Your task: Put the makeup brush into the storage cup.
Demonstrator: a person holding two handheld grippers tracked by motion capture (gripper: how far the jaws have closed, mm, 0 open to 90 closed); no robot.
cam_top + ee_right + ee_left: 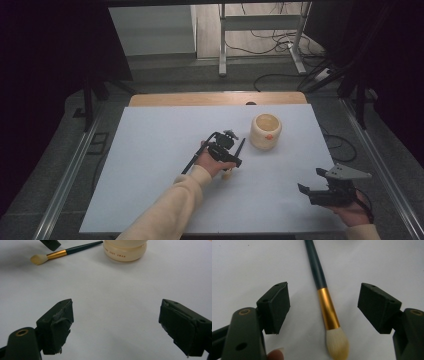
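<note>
A makeup brush (325, 303) with a dark green handle, gold ferrule and pale bristles lies flat on the white table. My left gripper (323, 307) hovers right over it, open, one jaw on each side of the ferrule without touching it. In the high view the left gripper (226, 157) sits mid-table, the brush handle (240, 148) sticking out toward a cream cup-shaped pot (265, 131). My right gripper (310, 185) rests near the front right corner, open, with nothing between its jaws. The right gripper view shows the brush (63, 252) and the pot (125, 250) far ahead.
The white table top (150, 165) has wide bare room at the left and front. A wooden edge (215, 98) runs along the back. Beyond it are a desk frame (260, 35) and floor cables.
</note>
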